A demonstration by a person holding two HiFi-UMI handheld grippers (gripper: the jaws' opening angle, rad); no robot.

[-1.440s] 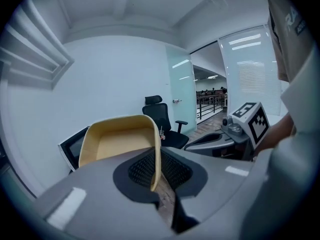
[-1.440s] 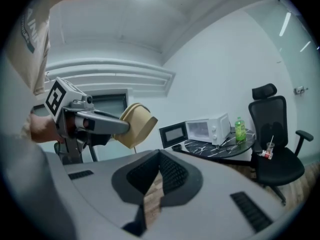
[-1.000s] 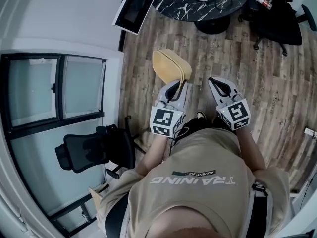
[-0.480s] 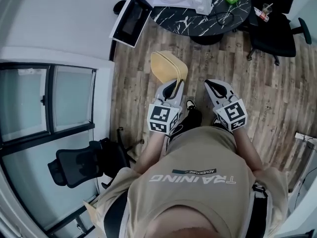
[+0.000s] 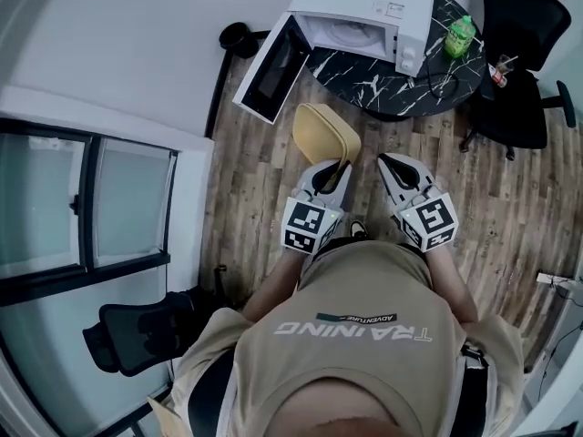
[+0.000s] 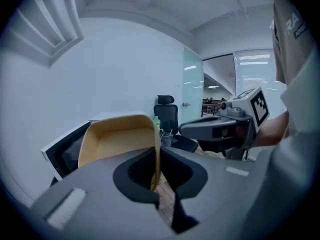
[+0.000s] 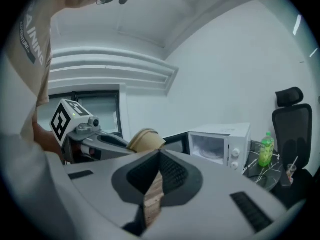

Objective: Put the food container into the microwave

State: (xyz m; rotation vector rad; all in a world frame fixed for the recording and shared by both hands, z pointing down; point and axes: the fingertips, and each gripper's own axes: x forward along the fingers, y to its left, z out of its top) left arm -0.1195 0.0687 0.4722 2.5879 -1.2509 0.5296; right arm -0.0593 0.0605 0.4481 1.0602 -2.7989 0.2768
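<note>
Pinching, with the left gripper [image 5: 330, 171] [image 6: 156, 176], the thin side wall of a pale yellow, rounded-rectangular plastic food container [image 5: 323, 133] [image 6: 117, 141], clamped from both sides, one jaw inside the tub and one outside. Holding that container just ahead of the jaw tips, tipped up on edge with its hollow side turned to the gripper's left, in the air above a grey-brown wooden plank floor [image 5: 264, 180]. Carrying the right gripper [image 5: 393, 164] [image 7: 159, 156] just to the right of the left one and about level with it, closed at the tips on nothing, with only a sliver of floor showing through the slot lower down. Beyond both grippers and well apart from the container: a white boxy microwave oven [image 5: 364, 7] [image 7: 220, 144], set on a round black table with white marble veining [image 5: 401, 85], with its dark-windowed door [image 5: 271, 66] swung wide open on the side ahead of the left gripper. Farther ahead and to the right of the right gripper, on the same table beside the microwave's knob side: a green plastic bottle [image 5: 460, 36] [image 7: 265, 149]. Past the table, farther right again: a black high-backed office chair [image 5: 524, 71] [image 7: 292, 119]. Behind and to the left of the left gripper: a second black office chair [image 5: 137, 335], beside a dark-framed glass partition [image 5: 91, 198]. Directly behind both grippers: the person's forearms and beige T-shirt [image 5: 364, 335].
</note>
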